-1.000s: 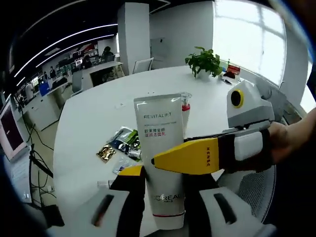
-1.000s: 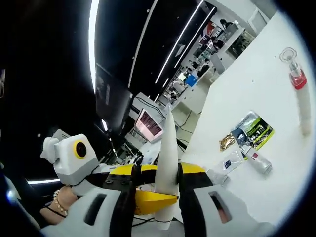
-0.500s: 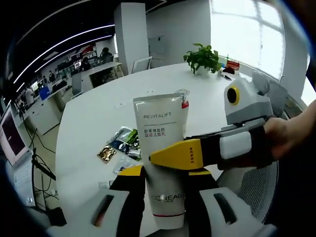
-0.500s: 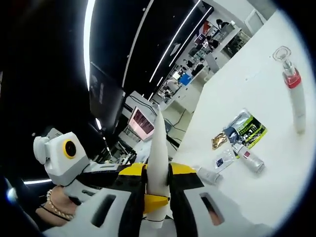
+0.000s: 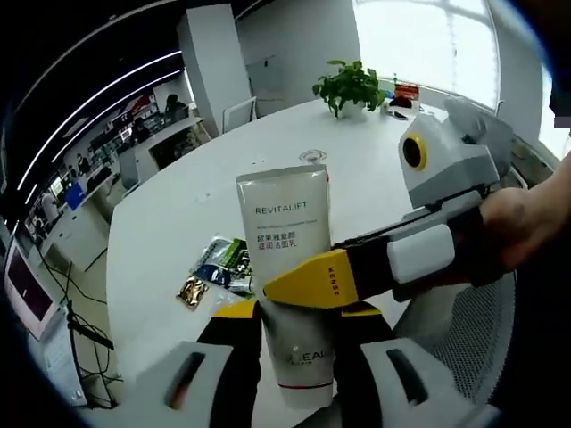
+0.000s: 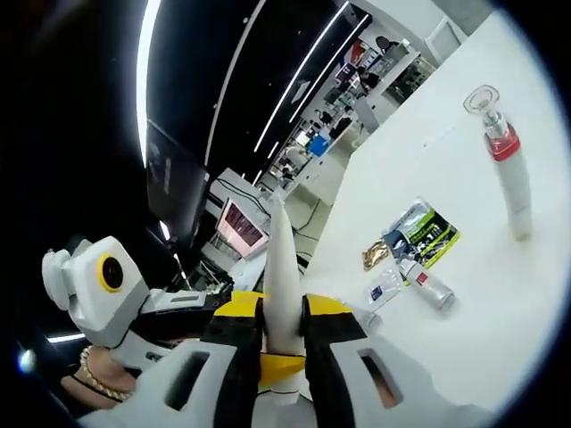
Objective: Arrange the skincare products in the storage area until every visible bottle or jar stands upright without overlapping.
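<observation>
The white L'Oréal Revitalift tube (image 5: 285, 267) stands front and centre in the left gripper view, cap end down between the left gripper (image 5: 294, 357), whose yellow-tipped jaws are closed snug against its lower body. And there's a second grip on it: the right gripper (image 5: 308, 283) reaches in from the right side of that view, its yellow jaw laid across the tube's middle, a person's hand (image 5: 526, 232) behind it.

Over in the right gripper view, the same tube (image 6: 278, 285) shows edge-on, a thin white blade rising up between the right gripper (image 6: 281, 343), jaws pinched tight on its flat sides. The left gripper's white body (image 6: 134, 303) sits at lower left, a beaded bracelet (image 6: 98, 379) on the wrist beneath it.

The tube is held up off the white table (image 5: 169, 241). Down on that surface, a slim white bottle with a red collar and clear cap (image 6: 504, 169) lies well apart from the rest. Nearer, a cluster: a green-and-black sachet (image 6: 424, 236), a small gold sachet (image 6: 375, 256) just beside it, a little cylindrical bottle (image 6: 428, 283) lying on its side, and a small white packet (image 6: 384, 287) next to that. In the left gripper view the sachets (image 5: 219, 263) peek out left of the tube, and a potted plant (image 5: 350, 87) stands at the table's far edge.
</observation>
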{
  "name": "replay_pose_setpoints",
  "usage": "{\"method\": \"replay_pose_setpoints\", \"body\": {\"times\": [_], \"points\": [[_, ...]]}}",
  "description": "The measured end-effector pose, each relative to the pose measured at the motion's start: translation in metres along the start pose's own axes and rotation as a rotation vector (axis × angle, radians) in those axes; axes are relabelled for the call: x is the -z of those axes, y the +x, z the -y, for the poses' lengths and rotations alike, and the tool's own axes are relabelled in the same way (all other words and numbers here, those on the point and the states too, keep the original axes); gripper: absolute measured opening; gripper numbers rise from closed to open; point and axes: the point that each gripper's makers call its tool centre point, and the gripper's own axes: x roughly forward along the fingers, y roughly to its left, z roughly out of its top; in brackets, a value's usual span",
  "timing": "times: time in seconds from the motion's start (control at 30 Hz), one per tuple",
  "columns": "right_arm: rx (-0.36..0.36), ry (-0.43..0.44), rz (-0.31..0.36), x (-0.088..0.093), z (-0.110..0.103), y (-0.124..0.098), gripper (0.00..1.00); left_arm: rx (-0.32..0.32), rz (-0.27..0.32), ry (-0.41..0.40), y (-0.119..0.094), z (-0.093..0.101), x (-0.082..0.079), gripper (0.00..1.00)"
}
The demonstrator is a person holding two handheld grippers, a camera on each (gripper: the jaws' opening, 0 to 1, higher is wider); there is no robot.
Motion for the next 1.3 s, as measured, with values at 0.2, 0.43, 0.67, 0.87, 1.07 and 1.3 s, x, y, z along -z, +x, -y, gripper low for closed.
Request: {"method": "replay_pose_setpoints", "body": {"times": [0.2,0.43,0.67,0.87,1.07,1.3], "points": [[0.015,-0.038,0.010,-0.003,0.007,-0.006,0.14,0.032,-0.006,0.011,0.012,0.005,-0.004,0.32],[0.011,-0.044,0.014,-0.014,0.018,-0.011,0.13,0.065,0.009,0.015,0.026,0.008,-0.013,0.34],[0.012,-0.039,0.015,-0.021,0.034,-0.016,0.12,0.087,0.016,0.047,0.040,0.013,-0.021,0.35],[-0.004,-0.085,-0.002,-0.024,0.037,-0.018,0.12,0.115,0.022,0.029,0.044,0.013,-0.023,0.35],[-0.027,-0.150,-0.025,-0.026,0.041,-0.019,0.12,0.127,0.013,0.017,0.036,0.005,-0.018,0.41],[-0.129,-0.338,-0.117,-0.025,0.036,-0.025,0.12,0.187,0.054,-0.083,0.017,-0.009,-0.026,0.43]]}}
